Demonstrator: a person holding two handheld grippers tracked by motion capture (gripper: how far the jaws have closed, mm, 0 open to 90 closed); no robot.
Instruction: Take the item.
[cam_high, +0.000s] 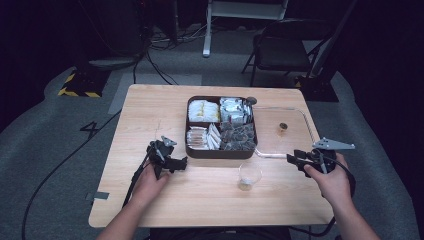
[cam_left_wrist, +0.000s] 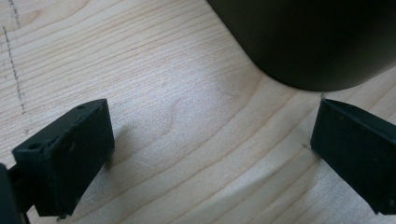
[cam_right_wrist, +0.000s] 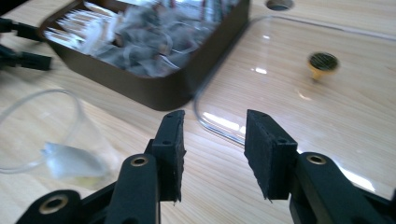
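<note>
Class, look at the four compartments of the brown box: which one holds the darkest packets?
The near-right compartment of the brown divided box. Its packets look dark grey, while the other three hold white, yellowish or pale packets.

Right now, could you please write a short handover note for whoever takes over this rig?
Left gripper: open, empty, low over the table by the brown box's front-left corner.
Right gripper: open, empty, by the clear lid, which lies flat right of the box.
Box: open, four compartments full of tea packets.
Clear cup: in front of the box, one tea bag already inside.
Left: probably putting the lid back on.
</note>
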